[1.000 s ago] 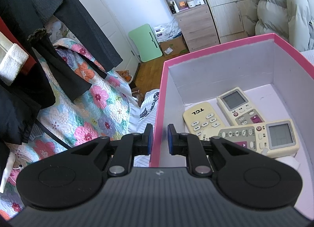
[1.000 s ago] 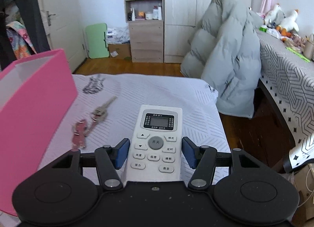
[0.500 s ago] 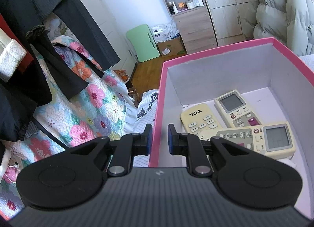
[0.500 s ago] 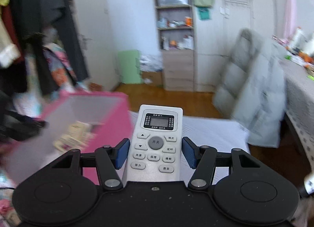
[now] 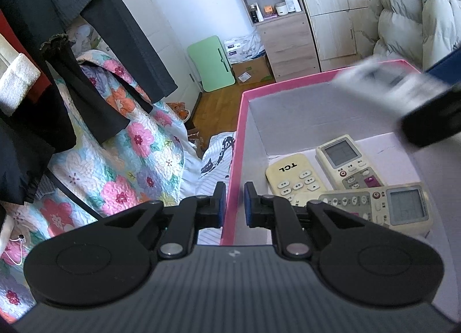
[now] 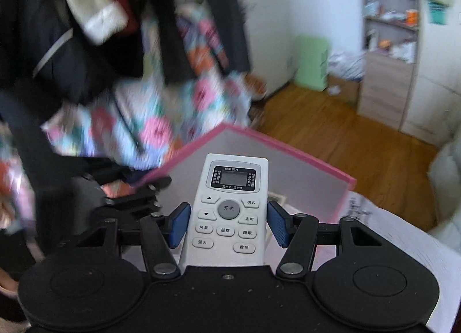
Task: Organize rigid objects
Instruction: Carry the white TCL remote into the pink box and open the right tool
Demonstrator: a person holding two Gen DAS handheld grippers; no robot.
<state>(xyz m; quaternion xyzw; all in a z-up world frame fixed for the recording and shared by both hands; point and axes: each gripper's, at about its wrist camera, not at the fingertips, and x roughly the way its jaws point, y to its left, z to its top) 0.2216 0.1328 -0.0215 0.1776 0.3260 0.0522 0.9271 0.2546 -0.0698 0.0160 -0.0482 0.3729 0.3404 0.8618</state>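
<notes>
My left gripper (image 5: 232, 202) is shut on the left wall of the pink box (image 5: 234, 166). Three pale remotes lie inside: a TCL one (image 5: 294, 177), a second (image 5: 347, 161) and a third (image 5: 380, 206) across them. My right gripper (image 6: 229, 225) is shut on a white remote (image 6: 230, 209) and holds it above the box corner (image 6: 288, 148). That remote and gripper show blurred at the upper right of the left wrist view (image 5: 403, 88), over the box's far rim.
Dark clothes (image 5: 57, 59) hang at the left over a flowered quilt (image 5: 121, 166). The box rests on a white striped bed cover (image 6: 403, 246). A wooden floor (image 6: 345, 137), a green folded table (image 5: 210, 62) and a shelf cabinet (image 5: 282, 30) lie beyond.
My right gripper has lifted the white remote off the bed and swung it left, over the pink box. The left gripper still holds the box wall.
</notes>
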